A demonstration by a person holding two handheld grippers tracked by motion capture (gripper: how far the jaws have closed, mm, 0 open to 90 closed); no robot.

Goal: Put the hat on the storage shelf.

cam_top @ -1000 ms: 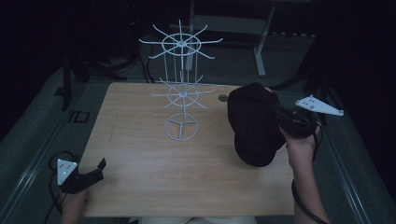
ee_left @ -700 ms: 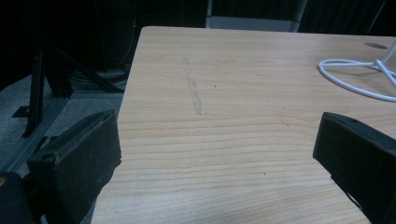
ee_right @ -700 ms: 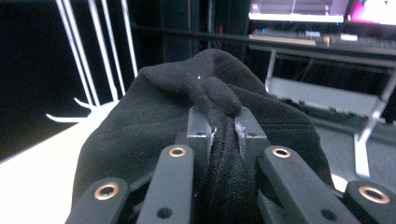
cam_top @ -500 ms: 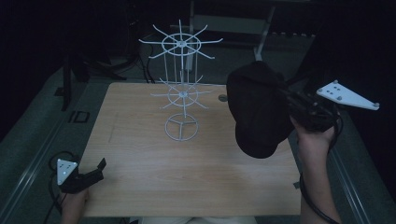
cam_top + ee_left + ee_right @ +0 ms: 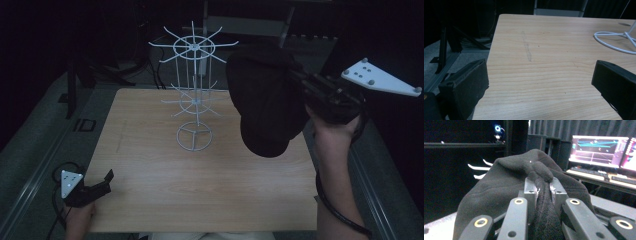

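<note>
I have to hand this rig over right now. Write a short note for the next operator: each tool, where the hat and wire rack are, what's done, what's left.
Right tool: shut on a fold of the black hat, held in the air right of the white wire rack, near its top tier.
Left tool: open, holding nothing, low at the table's near left corner.
Rack: upright mid-table; no hat on any hook.
Done: hat picked up and raised.
Left, most likely: hang the hat on a top-tier hook, then release. The left tool could steady the rack's base ring if it tips.
</note>
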